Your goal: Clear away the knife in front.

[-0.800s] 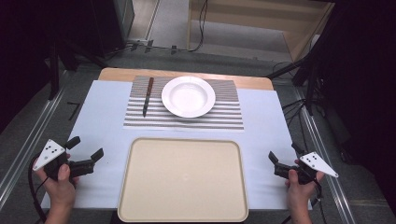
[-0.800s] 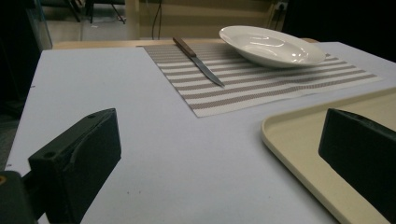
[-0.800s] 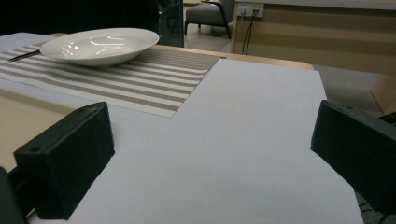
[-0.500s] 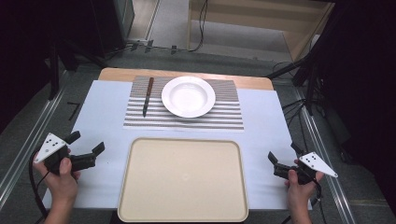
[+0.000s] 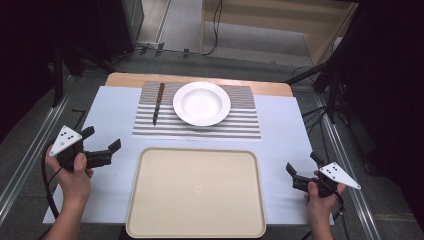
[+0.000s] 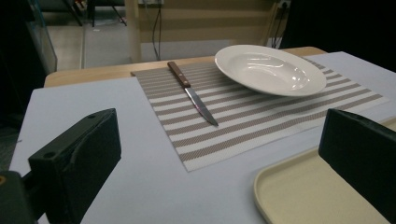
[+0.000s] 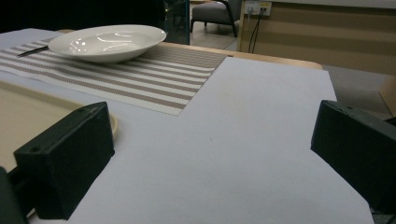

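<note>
Pale blue table [image 5: 117, 112] in a dim room. Knife [image 5: 158, 102] on striped mat [image 5: 235, 127], at one o'clock from left gripper [image 5: 102, 145]; both grippers, right gripper [image 5: 302, 166] included, spread apart, empty.

Tray [image 5: 196, 192] sat at bottom centre of the high view, on the sheet [image 5: 115, 110] covering the table [image 5: 125, 78]. Placemat [image 5: 240, 127] lay just above the tray, in mid frame, w/ the plate [image 5: 201, 103] on its centre and the knife [image 5: 158, 103] on its left part, just left of the plate, lengthwise up the frame. Left gripper [image 5: 100, 145] was at lower left, beside the tray's left edge; right gripper [image 5: 302, 167] at lower right, beside its right edge.
</note>
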